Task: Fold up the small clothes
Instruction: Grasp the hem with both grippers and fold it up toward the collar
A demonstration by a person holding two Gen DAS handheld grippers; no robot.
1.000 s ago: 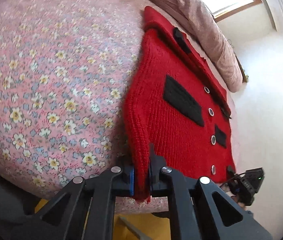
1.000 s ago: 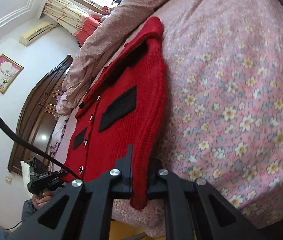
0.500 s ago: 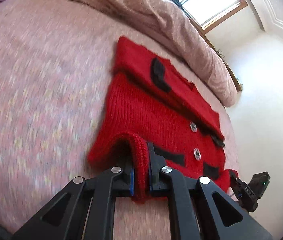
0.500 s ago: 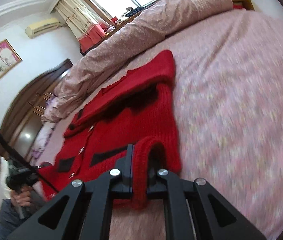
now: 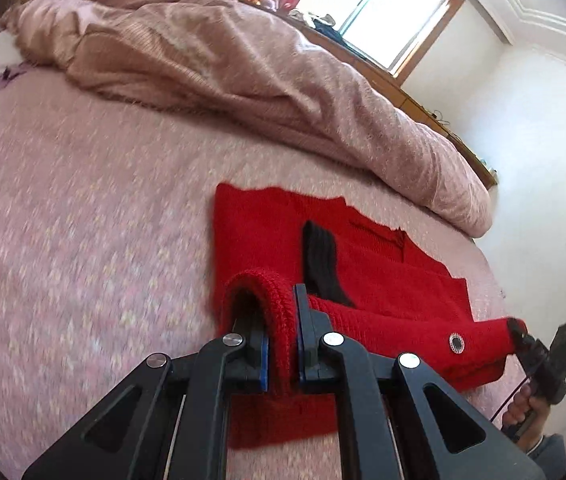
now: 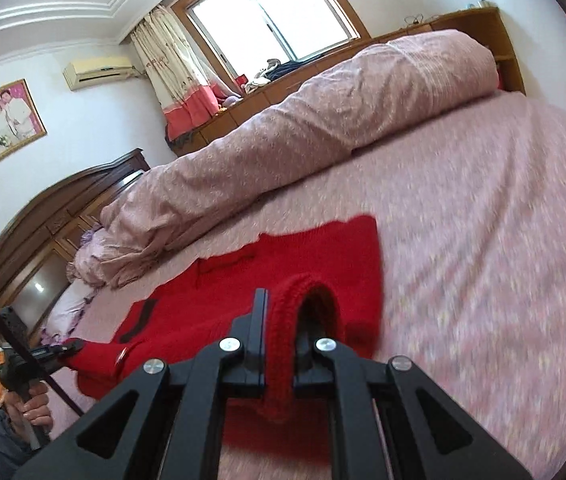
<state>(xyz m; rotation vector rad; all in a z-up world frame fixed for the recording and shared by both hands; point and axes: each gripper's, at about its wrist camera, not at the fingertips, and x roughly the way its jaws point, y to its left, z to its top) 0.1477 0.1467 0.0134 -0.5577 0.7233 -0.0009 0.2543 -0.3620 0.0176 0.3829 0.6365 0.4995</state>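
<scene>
Lying on the pink floral bedspread (image 5: 83, 208), the red knitted cardigan (image 5: 383, 280) is the landmark for all positions below. Its lower hem is raised and doubled back over the body of the garment, which rests flat on the bedspread.

Left gripper (image 5: 281, 344): jaws pressed together on a thick roll of the cardigan's ribbed hem at one lower corner. The red knit arches over the left finger and hangs down between the blue-edged pads.

Right gripper (image 6: 281, 344): jaws likewise clamped on the ribbed hem at the opposite lower corner, the knit looping up over the right-hand finger and dropping between the jaws.

In the left wrist view the right gripper appears at the far end of the lifted hem, held by a hand (image 5: 523, 412). One silver-rimmed button (image 5: 456, 343) shows on the raised edge, and a black patch (image 5: 321, 264) lies on the flat part of the cardigan, just beyond the left gripper's fingers.

Beyond the cardigan's far edge, a rolled pink quilt (image 6: 323, 128) lies across the bedspread, apart from the garment. Behind that quilt are a wooden-framed window (image 6: 267, 16) and a curtain (image 6: 175, 76).

Both views are partly motion-blurred; the bedspread's pattern is indistinct.
</scene>
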